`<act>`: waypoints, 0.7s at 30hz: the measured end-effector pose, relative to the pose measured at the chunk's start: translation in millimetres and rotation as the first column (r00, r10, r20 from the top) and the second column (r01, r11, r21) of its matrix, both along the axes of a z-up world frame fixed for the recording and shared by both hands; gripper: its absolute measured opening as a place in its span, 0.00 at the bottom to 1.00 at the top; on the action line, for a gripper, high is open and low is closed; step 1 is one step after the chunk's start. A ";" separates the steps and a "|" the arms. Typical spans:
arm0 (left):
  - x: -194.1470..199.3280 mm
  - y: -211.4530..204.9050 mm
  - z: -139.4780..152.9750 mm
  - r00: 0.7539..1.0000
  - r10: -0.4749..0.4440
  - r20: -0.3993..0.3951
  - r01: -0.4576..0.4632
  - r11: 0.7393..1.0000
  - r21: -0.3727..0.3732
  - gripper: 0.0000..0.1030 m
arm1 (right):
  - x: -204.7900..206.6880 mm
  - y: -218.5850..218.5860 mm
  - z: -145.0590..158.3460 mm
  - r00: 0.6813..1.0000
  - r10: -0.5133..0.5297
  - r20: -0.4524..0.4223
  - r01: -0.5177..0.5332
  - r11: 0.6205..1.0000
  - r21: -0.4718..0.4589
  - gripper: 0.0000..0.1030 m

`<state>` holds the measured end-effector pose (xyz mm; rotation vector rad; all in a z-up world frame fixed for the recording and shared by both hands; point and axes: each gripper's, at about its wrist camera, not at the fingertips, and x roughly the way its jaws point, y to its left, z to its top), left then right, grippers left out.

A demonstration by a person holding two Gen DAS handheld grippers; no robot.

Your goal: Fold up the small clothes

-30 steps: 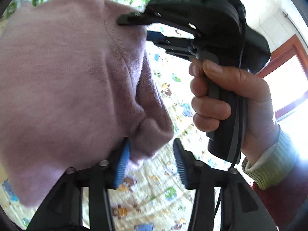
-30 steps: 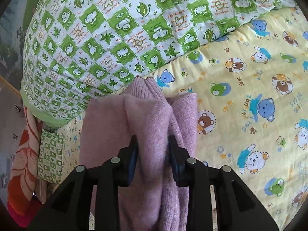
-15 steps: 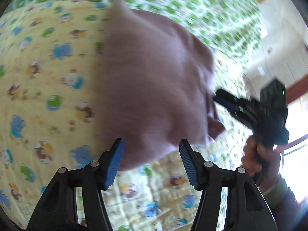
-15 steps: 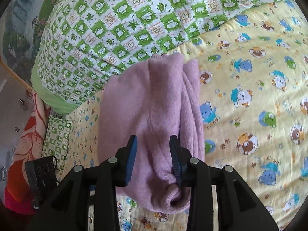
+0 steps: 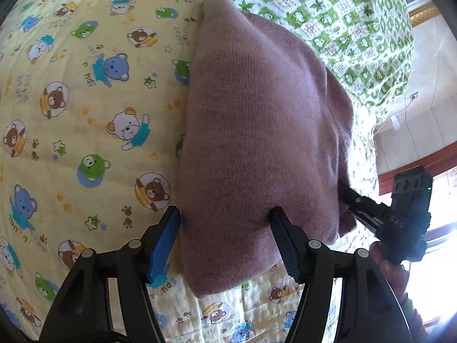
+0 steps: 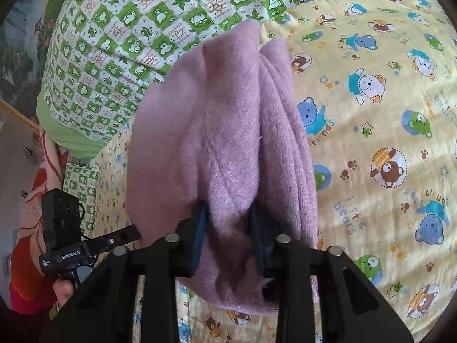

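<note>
A folded pink knit garment (image 5: 257, 131) lies on the yellow bear-print sheet (image 5: 85, 114). My left gripper (image 5: 225, 228) is open, its jaws wide apart at the garment's near edge, holding nothing. My right gripper (image 6: 228, 223) is shut on a fold of the same garment (image 6: 222, 131) at its near end. The right gripper also shows in the left wrist view (image 5: 371, 208), at the garment's right edge. The left gripper shows in the right wrist view (image 6: 94, 245), left of the garment.
A green and white checked quilt (image 6: 137, 40) is bunched behind the garment, also in the left wrist view (image 5: 342, 17). A red floral cloth (image 6: 31, 228) lies at the bed's left side. A wall and wooden window frame (image 5: 414, 160) stand to the right.
The garment has gone from held up in the air down onto the sheet. My left gripper has let go of it and drawn back. The right gripper keeps its hold.
</note>
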<state>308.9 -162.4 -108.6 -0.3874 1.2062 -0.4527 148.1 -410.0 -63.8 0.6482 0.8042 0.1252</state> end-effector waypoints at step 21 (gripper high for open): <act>-1.4 -19.2 -13.1 0.998 -0.042 -0.047 0.043 0.999 0.026 0.68 | -24.0 -34.3 -20.1 0.986 -0.165 -0.015 0.166 0.986 0.012 0.11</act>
